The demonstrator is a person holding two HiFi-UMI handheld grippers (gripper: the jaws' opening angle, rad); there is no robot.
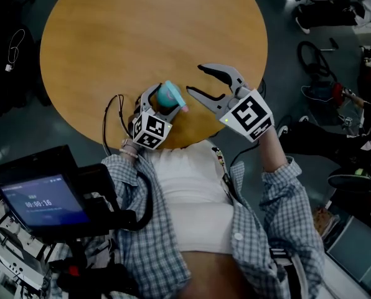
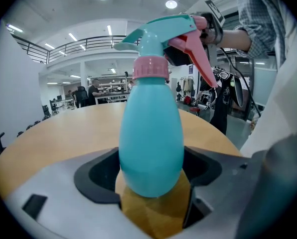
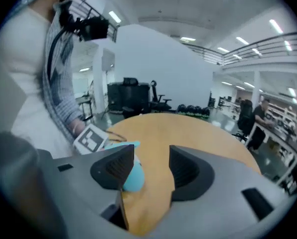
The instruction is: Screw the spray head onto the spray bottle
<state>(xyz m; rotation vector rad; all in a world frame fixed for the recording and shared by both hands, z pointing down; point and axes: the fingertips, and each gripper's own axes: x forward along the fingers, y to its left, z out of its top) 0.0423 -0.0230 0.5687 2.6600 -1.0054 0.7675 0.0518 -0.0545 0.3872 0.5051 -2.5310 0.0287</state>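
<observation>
left gripper [image 1: 164,101] clamps the spray bottle [image 2: 151,143] near the table [image 1: 142,30] edge, spray head [image 2: 163,34] seated on its neck; right gripper [image 1: 197,80] hangs beside it, jaws wide, empty. risk: a cross-threaded collar would leak, or a bump could tip the bottle.

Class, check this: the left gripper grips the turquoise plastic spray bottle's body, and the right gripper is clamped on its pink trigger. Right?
No. The right gripper is open and empty, off the pink trigger; the right gripper view shows it. The left gripper does grip the body of the turquoise plastic spray bottle.
</observation>
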